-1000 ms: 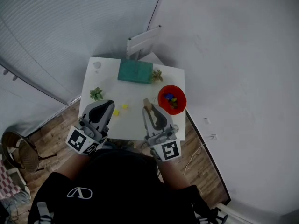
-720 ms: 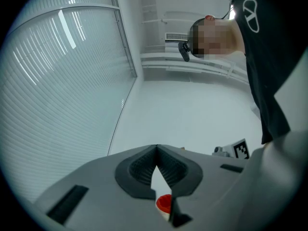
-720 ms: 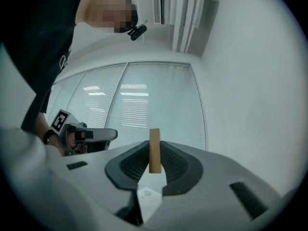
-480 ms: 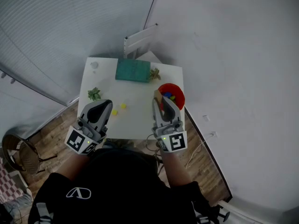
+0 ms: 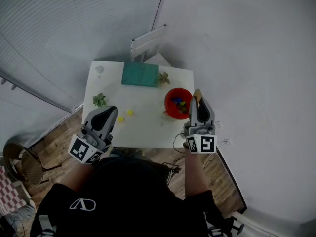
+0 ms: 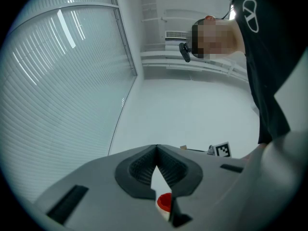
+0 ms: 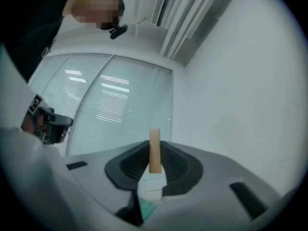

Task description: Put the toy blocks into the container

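A red bowl (image 5: 170, 108) with several coloured blocks inside stands at the right of the small white table (image 5: 143, 127). Two yellow blocks (image 5: 130, 112) (image 5: 121, 119) lie on the table left of the middle. My right gripper (image 5: 197, 94) hovers just right of the bowl, beyond the table's right edge, shut on a tan wooden block (image 7: 154, 150) that sticks up between its pads. My left gripper (image 5: 111, 109) stays over the table's front left, close to the yellow blocks, its jaws shut with nothing between them (image 6: 157, 154).
A teal box (image 5: 140, 75) lies at the table's back, with a small plant (image 5: 163, 78) beside it and another plant (image 5: 99, 100) at the left edge. A white cup (image 5: 99, 69) stands at the back left corner. A white chair (image 5: 146, 42) is behind the table.
My right gripper has carried the tan block rightward, from the table's front middle past the red bowl to its right side. The left gripper has stayed put.
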